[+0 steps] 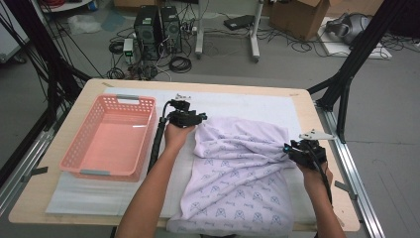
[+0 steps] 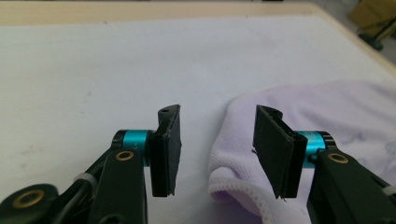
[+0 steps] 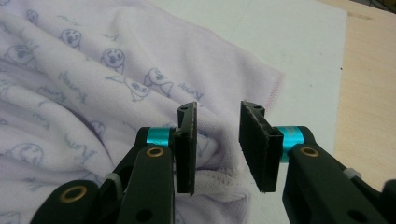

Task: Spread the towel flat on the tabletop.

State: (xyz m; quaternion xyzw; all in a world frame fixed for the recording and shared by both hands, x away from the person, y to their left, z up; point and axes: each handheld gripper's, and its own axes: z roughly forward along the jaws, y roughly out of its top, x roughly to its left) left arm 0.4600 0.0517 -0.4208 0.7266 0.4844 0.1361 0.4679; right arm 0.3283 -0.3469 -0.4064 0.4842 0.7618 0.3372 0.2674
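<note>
Purple printed cloth [image 1: 242,173] lying rumpled on bench [image 1: 307,106], beside pink basket [image 1: 111,136]. Left gripper [image 2: 215,149] and right gripper [image 3: 217,144] fingers standing part open, holding nothing. Best pinching far corners next, pulling flat.

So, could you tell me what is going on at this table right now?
A person is working on a pale lilac printed cloth spread on a white mat, with a gripper in each hand. The left gripper is at the cloth's far left corner and the right gripper at its right edge. Both have their jaws open, with folds of cloth lying loose between or just under them, not clamped. An empty pink basket sits to the left.
</note>
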